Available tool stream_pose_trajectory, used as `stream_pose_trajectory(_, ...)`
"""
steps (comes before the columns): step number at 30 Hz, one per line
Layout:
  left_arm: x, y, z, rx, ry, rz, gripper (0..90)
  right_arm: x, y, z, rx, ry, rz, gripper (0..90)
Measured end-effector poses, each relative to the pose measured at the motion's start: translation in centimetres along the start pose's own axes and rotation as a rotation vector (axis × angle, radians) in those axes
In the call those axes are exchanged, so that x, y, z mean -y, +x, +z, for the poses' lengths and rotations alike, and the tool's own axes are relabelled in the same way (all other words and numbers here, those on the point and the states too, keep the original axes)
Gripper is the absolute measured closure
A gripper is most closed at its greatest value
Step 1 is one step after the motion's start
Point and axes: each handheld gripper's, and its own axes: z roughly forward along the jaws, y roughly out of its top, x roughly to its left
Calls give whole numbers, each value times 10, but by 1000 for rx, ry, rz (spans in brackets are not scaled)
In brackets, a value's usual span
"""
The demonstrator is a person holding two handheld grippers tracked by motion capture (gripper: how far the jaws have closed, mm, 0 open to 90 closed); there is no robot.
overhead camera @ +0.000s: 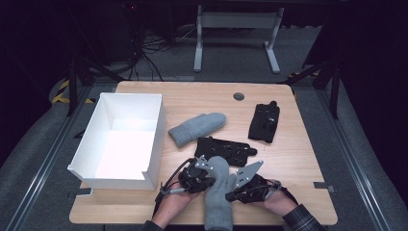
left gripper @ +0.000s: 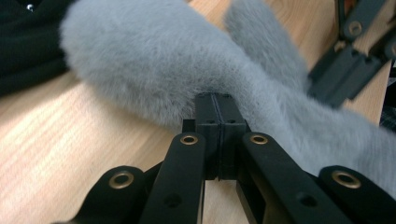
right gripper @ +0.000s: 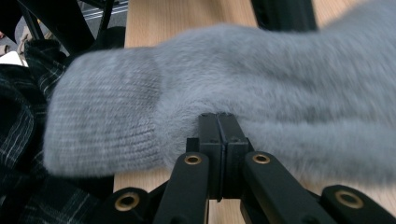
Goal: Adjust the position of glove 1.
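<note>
With the left gripper [overhead camera: 208,177] and right gripper [overhead camera: 232,191] each pinched tight on an edge of the grey mitten [overhead camera: 219,192] just right of the white box [overhead camera: 122,139], lift both evenly to keep it flat.

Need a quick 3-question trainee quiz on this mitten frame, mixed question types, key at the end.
1. True or false: both tongs are shut on the near grey mitten.
2. How many black gloves lie on the table?
3. The white box sits: A) at the table's left, B) at its right, C) on the floor.

Key:
1. True: left tongs and right tongs each pinch its edge.
2. Two: one beside the far grey mitten, one farther right.
3. A.
</note>
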Motion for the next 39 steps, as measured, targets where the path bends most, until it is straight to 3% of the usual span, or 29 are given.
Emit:
stream_pose_trajectory(10, -21, 9, 10, 13, 16, 25, 900, -11, 5, 15, 17, -27, -18, 900)
stream_pose_trajectory(17, -39, 13, 19, 24, 24, 57, 900, -17, 3, 24, 80, -48, -16, 900)
stream_pose_trajectory(22, -45, 13, 24, 24, 32, 70, 900, -18, 3, 24, 99, -60, -17, 900)
stream_pose_trajectory(26, -44, 14, 17, 14, 9, 69, 898, -15, 4, 12, 115, -94, -10, 853)
stream_pose_trajectory(30, -45, 18, 5, -7, -4, 67, 800, -6, 3, -4, 156, -118, 19, 765)
stream_pose_trajectory(31, -45, 20, 1, -30, -11, 68, 747, 7, -1, -21, 200, -134, 64, 697)
stream_pose_trajectory(33, -47, 24, -5, -58, -21, 70, 717, 11, -2, -25, 215, -141, 72, 667)
stream_pose_trajectory(39, -53, 42, -18, -115, -50, 48, 549, 48, -16, -55, 338, -154, 181, 442)
